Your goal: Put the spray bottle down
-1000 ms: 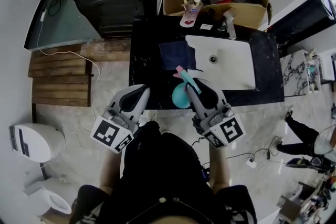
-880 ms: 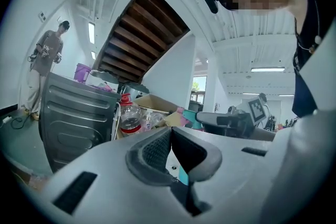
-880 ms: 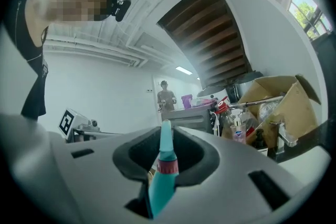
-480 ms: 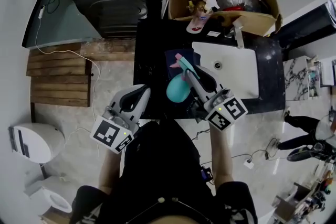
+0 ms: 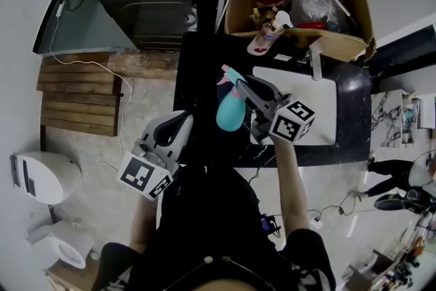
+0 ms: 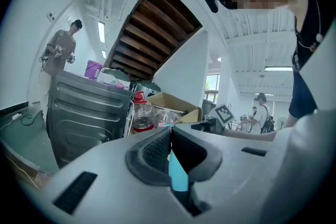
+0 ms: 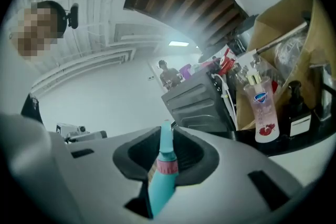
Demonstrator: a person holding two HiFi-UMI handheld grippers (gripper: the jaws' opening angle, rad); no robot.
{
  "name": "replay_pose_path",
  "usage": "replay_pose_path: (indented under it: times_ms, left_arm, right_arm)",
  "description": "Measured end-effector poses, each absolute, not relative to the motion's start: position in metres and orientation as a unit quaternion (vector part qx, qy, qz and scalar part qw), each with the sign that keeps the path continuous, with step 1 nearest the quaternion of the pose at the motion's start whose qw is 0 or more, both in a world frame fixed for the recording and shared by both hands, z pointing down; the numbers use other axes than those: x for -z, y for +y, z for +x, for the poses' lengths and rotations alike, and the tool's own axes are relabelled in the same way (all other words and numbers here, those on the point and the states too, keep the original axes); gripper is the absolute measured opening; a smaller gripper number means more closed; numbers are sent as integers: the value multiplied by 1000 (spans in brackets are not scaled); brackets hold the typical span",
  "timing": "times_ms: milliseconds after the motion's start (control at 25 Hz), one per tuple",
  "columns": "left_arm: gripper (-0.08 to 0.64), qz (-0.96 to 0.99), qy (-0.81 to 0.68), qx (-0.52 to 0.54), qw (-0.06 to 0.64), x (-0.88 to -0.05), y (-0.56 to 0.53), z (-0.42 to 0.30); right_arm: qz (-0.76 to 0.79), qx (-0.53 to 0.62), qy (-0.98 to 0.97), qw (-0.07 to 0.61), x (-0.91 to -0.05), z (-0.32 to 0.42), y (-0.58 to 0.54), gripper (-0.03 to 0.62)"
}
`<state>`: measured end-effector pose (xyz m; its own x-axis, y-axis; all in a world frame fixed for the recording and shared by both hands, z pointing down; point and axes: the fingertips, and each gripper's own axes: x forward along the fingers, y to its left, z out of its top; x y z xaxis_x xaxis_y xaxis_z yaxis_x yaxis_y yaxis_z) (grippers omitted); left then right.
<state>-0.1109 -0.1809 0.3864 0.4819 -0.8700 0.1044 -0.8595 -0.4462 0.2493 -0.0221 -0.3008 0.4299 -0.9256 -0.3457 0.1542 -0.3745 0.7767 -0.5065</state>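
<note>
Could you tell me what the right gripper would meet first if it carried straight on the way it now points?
Probably the dark ribbed appliance, beyond the spray bottle that the right gripper holds; depth is unclear.

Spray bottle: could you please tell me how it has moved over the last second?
The right gripper carried the bottle forward, from the front edge of the counter to above it, beside the sink. Its grip held; the left gripper stayed shut at the edge.
</note>
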Motion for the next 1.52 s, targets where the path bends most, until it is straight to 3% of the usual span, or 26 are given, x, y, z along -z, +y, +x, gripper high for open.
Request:
replay_pose_path:
  times_ms: [600, 1080, 1520]
  left_arm:
    - [8, 836, -529, 13, 144, -393, -217, -118]
    - [8, 830, -536, 5, 156, -402, -228, -125]
    - [8, 827, -539, -2, 163, -408, -236, -127]
  right_arm:
    - [154, -288, -942, 78, -485, -38, -356, 77]
    - [136, -310, -940, 45, -508, -43, -395, 81]
    - [128, -436, -891, 22, -548, -36, -434, 86]
